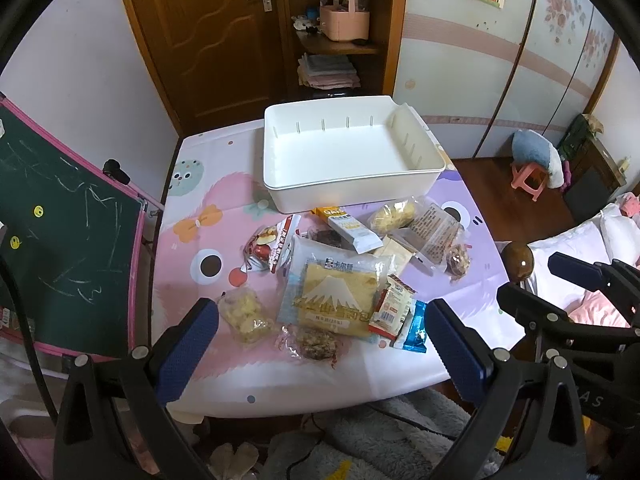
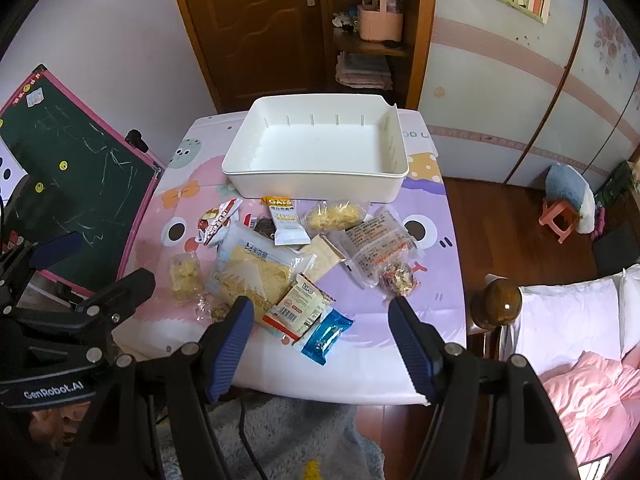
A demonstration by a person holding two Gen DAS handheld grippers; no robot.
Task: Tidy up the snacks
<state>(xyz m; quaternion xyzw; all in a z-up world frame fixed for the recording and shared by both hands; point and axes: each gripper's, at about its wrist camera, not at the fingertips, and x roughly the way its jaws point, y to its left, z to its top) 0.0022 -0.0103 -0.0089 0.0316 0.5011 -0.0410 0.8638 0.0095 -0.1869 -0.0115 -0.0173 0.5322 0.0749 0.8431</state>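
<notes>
Both claws hover over the near edge of the worktop (image 1: 224, 184), nothing sorted yet: white bin (image 1: 276, 148) at the far side sits empty, all snacks piled loose in front of it. Left claw (image 1: 320, 348) is spread wide and has hold of nothing; right claw (image 2: 322, 350) likewise wide, nothing between the pads. I'd start with the outliers, not the stack: blue wrapper (image 2: 326, 336) lies nearest the right claw at the pile's near edge, so drop straight down on it, pinch across the short side, lift clear before moving to the bin. Clear pouch of yellow crisps (image 1: 246, 314) is the left claw's easy pick, lying just apart from the rest. Leave the big Fuji-print bread bag (image 1: 336, 292) until the small packs overlapping it are gone. Film wrappers look slippery and crushable, so pinch lightly, ideally by a seam.
</notes>
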